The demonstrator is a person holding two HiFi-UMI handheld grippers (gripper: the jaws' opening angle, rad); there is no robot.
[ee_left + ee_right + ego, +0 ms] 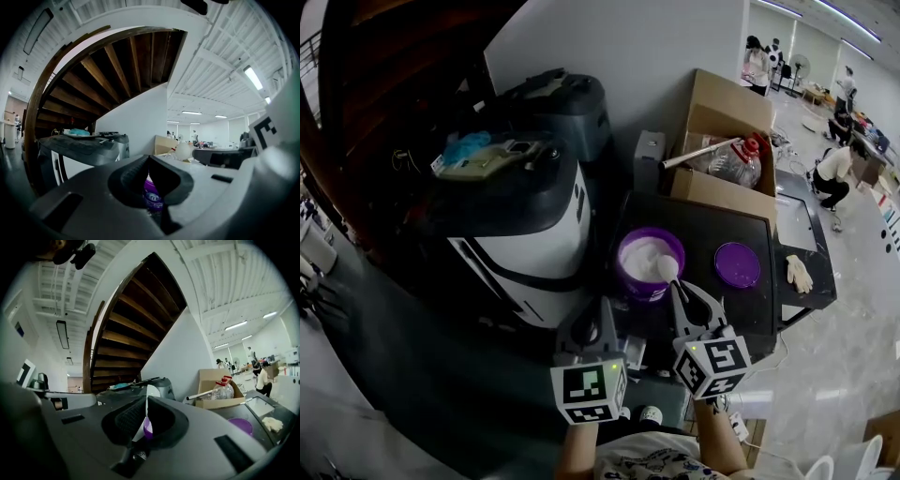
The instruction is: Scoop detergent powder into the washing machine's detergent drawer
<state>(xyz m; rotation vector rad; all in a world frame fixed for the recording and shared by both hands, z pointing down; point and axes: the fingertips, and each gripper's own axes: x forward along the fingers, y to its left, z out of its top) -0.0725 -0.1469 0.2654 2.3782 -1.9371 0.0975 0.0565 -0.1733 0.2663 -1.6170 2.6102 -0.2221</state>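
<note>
A purple tub [649, 259] of white detergent powder stands open on the black table [727, 231]. Its purple lid [738, 264] lies to the right. My right gripper [688, 302] is shut on the handle of a white spoon [668, 270], whose bowl hangs over the tub's near rim. In the right gripper view the spoon [146, 405] stands up between the jaws. My left gripper [599, 323] is shut with nothing in it, just left of the tub; the tub [152, 196] shows beyond its jaws. The white washing machine [534, 239] with a dark top stands to the left. I cannot make out its drawer.
A cardboard box [724, 117] holding a clear bottle [734, 161] sits at the table's back. A white glove [799, 273] lies at the table's right end. A second dark machine [562, 105] stands behind the washer. People work far off at the upper right.
</note>
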